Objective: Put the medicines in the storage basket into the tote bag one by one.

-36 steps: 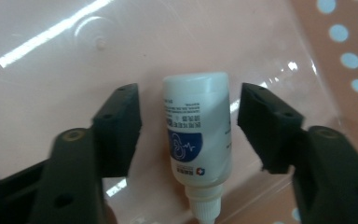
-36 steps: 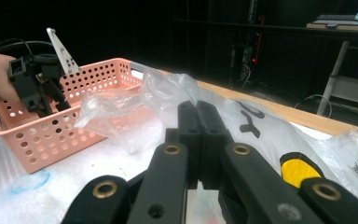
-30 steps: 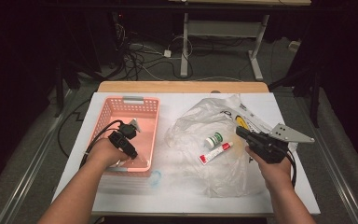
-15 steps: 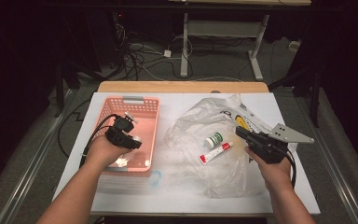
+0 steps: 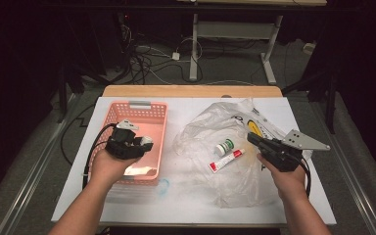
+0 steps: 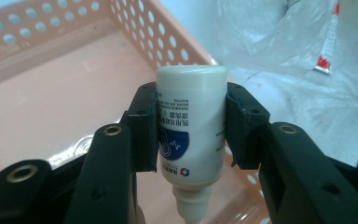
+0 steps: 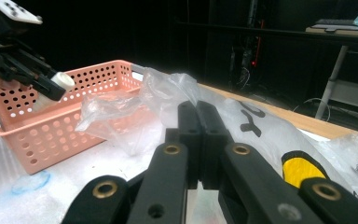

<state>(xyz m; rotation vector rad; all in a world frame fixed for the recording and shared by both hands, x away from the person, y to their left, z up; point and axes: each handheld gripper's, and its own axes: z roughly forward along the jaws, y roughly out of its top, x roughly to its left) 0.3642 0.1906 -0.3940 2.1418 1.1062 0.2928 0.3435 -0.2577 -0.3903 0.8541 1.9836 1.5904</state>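
Clamped in the left hand-held gripper: a white bottle, cap toward the camera, now lifted higher above the pink basket than a moment ago, probably moving out. Farther right, pressing the plastic bag on the worktop: right hand-held gripper, fully closed, empty.

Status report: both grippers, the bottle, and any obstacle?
Left gripper shut on white bottle, above pink basket. Right gripper shut, empty, over plastic bag. Nothing in the way.

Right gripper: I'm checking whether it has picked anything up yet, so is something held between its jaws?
No: in the right gripper view the right gripper has its two black jaws pressed together with nothing between them.
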